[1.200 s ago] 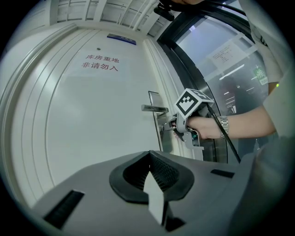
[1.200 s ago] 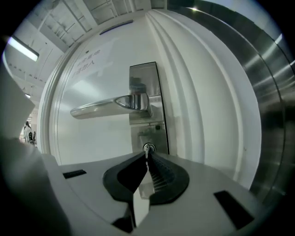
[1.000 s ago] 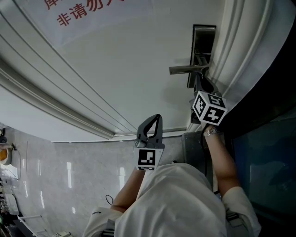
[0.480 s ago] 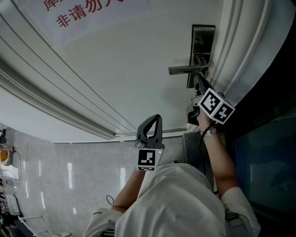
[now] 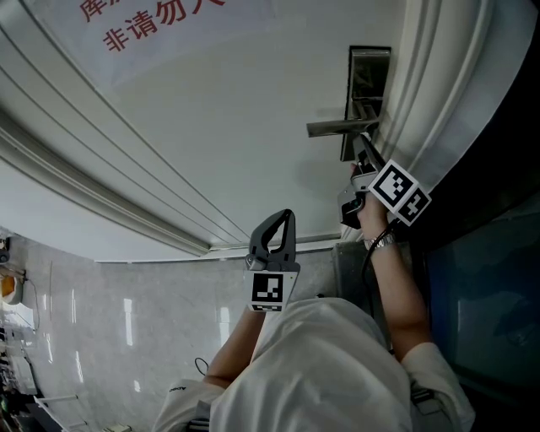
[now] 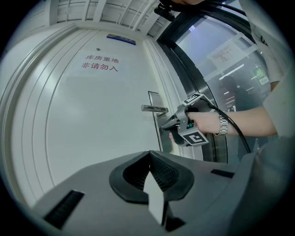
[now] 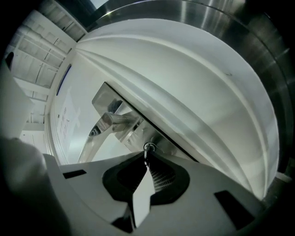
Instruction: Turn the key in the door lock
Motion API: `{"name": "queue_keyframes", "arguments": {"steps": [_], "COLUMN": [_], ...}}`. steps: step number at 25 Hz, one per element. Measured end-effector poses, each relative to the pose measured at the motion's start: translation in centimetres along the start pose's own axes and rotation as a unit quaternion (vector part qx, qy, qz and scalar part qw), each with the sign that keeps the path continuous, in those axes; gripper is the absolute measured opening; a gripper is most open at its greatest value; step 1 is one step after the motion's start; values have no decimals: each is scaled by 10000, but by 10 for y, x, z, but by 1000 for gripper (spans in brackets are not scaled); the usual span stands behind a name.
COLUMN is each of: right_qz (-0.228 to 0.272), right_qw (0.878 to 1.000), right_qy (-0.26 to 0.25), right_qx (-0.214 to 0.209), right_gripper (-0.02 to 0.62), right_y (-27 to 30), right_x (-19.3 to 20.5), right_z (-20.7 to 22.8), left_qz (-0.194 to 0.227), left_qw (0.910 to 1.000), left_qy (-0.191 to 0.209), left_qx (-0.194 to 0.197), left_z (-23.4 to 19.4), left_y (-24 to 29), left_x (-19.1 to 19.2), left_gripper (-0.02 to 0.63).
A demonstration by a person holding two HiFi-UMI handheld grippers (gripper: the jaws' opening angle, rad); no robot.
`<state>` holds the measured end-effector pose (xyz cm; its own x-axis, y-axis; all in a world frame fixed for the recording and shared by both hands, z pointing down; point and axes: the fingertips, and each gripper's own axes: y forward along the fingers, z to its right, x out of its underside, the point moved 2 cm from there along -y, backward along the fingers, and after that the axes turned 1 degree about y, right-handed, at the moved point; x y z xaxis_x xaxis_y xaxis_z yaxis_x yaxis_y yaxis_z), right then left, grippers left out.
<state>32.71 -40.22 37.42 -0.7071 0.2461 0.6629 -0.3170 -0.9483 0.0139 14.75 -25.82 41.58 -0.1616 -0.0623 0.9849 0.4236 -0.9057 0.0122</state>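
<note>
A small metal key [image 7: 148,149] with a ring sticks out of the steel lock plate [image 7: 120,107] just below the lever handle [image 7: 99,133]. My right gripper [image 7: 146,159] is shut on the key's head, rolled to one side. From the head view the right gripper [image 5: 361,145] reaches level to the lock plate [image 5: 369,72] under the handle [image 5: 333,128], and the key is hidden there. My left gripper [image 5: 288,216] hangs in front of the white door [image 5: 211,126], shut with nothing between its fingers. The left gripper view shows the right gripper [image 6: 165,127] at the lock.
Red printed characters [image 5: 152,21] sit high on the door. A ribbed white door frame [image 5: 430,93] and a dark glass panel [image 5: 489,253] lie to the right of the lock. Pale marble floor [image 5: 101,321] shows below.
The right gripper has rolled about its own axis at the lock, its marker cube swinging round to the right. The left gripper has stayed still.
</note>
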Motion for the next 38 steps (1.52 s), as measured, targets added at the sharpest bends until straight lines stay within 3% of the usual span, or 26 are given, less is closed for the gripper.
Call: {"name": "queue_keyframes", "arguments": {"steps": [7, 15, 21, 33, 38], "right_qz": [85, 177, 382, 493, 449], "right_qw": [9947, 9874, 9675, 9485, 9490], "right_qy": [998, 1537, 2470, 3093, 3074], "right_qx": [-216, -327, -392, -473, -537], "right_gripper": [14, 14, 14, 14, 29], "right_y": [0, 1, -1, 0, 1], "right_x": [0, 1, 2, 5, 4], "right_z": [1, 2, 2, 10, 6], "left_qz": [-16, 3, -39, -70, -59], "left_qw": [10000, 10000, 9999, 9999, 9999], "left_qy": [-27, -22, -21, -42, -49], "left_qx": [15, 58, 95, 133, 123], "left_z": [0, 2, 3, 4, 2], "left_y": [0, 0, -1, -1, 1], "left_x": [1, 2, 3, 7, 7], "left_gripper": [8, 9, 8, 8, 9]}}
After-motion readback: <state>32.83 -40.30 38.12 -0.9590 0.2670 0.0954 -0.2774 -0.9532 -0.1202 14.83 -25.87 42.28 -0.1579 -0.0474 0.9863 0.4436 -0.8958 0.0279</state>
